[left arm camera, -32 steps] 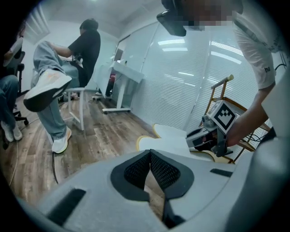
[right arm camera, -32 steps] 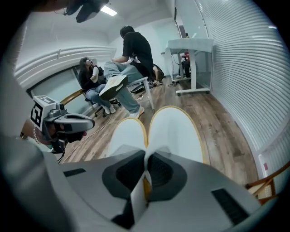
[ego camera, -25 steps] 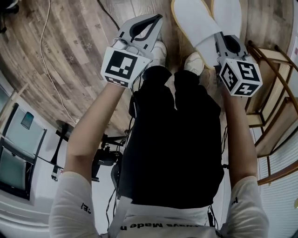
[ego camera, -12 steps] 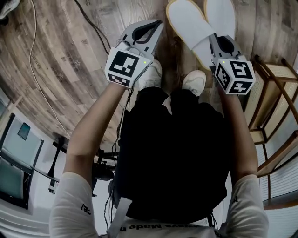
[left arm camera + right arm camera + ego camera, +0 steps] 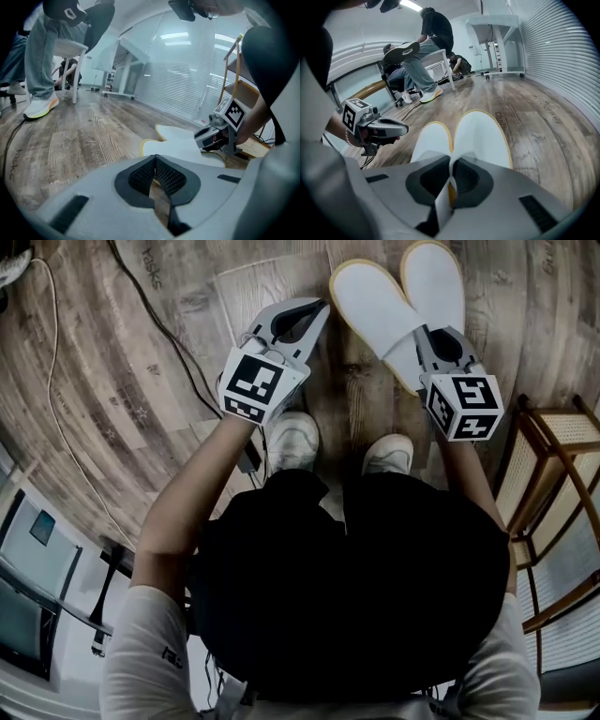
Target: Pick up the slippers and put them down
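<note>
Grey-brown wood-plank floor [image 5: 141, 381]: one, landing place.
Brown open-frame wooden rack [image 5: 553, 484]: one, at right edge, not involved.
Flat white cloth slippers with yellow-rimmed soles [image 5: 380, 306]: two, side by side, toes away from person, low at floor (flat on it or just above, cannot tell).
Pick-up judged done; left to do: settle, release.
Grey hand-held right gripper [image 5: 449, 185]: one, pinching slippers' heel edge, white and yellow layers between pads.
Grey hand-held left gripper [image 5: 157, 161]: one, jaws pressed together, nothing between, near slippers.
Thin black cable [image 5: 159, 329]: one, on floor.
</note>
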Motion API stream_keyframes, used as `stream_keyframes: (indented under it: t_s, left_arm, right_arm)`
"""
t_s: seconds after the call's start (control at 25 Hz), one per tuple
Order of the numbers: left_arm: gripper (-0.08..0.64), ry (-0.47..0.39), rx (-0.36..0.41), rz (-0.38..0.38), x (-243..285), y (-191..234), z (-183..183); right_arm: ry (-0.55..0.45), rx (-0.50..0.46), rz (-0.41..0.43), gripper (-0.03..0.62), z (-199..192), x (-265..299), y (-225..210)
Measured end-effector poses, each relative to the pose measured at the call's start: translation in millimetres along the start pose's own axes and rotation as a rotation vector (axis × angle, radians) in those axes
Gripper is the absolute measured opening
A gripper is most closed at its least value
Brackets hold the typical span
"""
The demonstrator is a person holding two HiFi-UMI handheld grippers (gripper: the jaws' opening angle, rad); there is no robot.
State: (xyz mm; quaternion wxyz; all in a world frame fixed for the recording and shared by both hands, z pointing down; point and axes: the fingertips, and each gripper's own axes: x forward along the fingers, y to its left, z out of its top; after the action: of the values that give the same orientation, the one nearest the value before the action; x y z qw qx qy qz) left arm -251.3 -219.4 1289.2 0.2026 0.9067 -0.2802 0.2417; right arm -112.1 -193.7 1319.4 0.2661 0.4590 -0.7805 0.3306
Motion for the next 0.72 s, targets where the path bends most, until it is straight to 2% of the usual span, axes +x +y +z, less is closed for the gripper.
stream_keyframes:
  t_s: [0.28,0.52,0.56,0.64,0.72]
  left_arm:
    - [0.012,0.051,-0.019,-0.008,21,3,-35]
    - [0.011,0.088,-0.035,-0.012,19,3,-41]
    - [0.011,0.094,-0.031,-0.016,17,1,-41]
    - [0.012,0.106,-0.026,-0.023,14,0,-42]
    - [0.011,0.114,-0.032,-0.021,10,2,-41]
  right_arm:
    - [0.018,0.018,-0.014,0.023,-15,26,-8]
    - [0.036,0.025,-0.005,0.026,-17,26,-7]
    - [0.042,0.032,-0.003,0.039,-18,24,-6]
    - [0.059,0.040,-0.006,0.103,-21,21,-5]
    - [0.081,0.052,-0.011,0.118,-26,16,-3]
